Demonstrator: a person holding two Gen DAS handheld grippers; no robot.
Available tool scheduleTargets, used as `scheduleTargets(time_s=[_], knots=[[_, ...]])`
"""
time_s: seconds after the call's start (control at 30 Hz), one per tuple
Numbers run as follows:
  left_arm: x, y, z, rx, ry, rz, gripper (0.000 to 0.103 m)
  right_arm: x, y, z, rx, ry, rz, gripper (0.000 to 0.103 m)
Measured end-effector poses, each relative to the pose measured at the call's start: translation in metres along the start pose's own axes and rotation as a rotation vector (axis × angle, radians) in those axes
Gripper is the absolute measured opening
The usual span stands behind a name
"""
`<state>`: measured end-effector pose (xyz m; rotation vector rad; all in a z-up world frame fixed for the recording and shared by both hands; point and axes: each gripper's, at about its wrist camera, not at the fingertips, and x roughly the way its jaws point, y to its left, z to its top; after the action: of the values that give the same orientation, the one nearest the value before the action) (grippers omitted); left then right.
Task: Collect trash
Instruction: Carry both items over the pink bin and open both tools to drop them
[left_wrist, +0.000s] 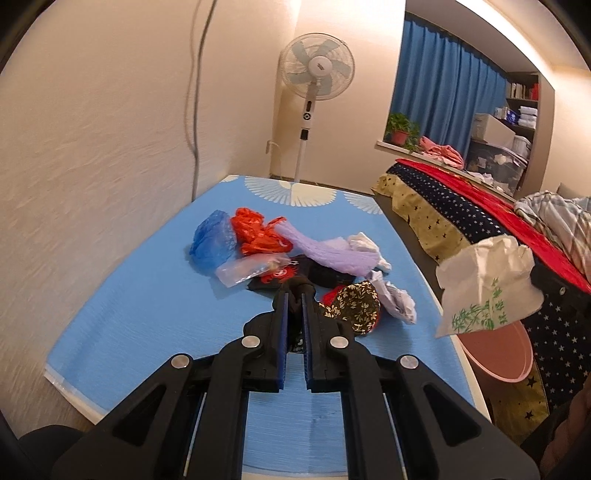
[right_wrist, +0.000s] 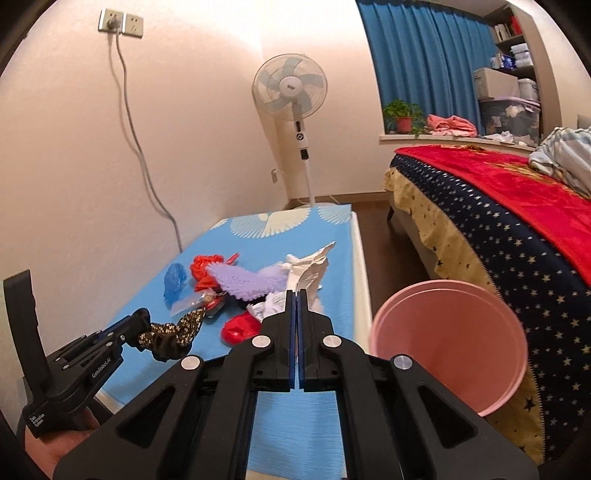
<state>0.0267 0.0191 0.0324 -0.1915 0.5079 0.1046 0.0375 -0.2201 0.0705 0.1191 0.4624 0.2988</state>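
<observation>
Left gripper (right_wrist: 138, 334) clenched on limp floral cloth scrap (right_wrist: 173, 332); right gripper (right_wrist: 297, 295) pinching crumpled white paper bag (left_wrist: 487, 280). Both featherlight, floppy, best pinched at bunched folds. Pink bin (right_wrist: 447, 347) at 3 o'clock.

The pink bin (left_wrist: 495, 350) at lower right of the left wrist view is mostly hidden behind a white paper bag (left_wrist: 487, 284). The bed (right_wrist: 517, 221) runs off the right edge. Shelf contents (right_wrist: 517, 48), upper right, are too small to identify.

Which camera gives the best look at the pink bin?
The right wrist view: the pink bin shows its whole round rim and inside, standing on the floor between the blue-topped table and the bed. The left wrist view catches only a slice of it, partly hidden behind the white bag.
</observation>
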Motion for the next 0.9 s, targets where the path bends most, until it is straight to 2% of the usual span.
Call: scheduleTargets(time_s=[0.37, 0.9], knots=[[-0.001, -0.015, 0.003, 0.028, 0.016, -0.041, 0.007, -0.023, -0.037, 0.013, 0.019, -0.019, -0.068, 0.001], [0.014, -0.085, 0.013, 0.138, 0.007, -0.151, 0.007, -0.034, -0.101, 0.026, -0.003, -0.042, -0.205, 0.001]])
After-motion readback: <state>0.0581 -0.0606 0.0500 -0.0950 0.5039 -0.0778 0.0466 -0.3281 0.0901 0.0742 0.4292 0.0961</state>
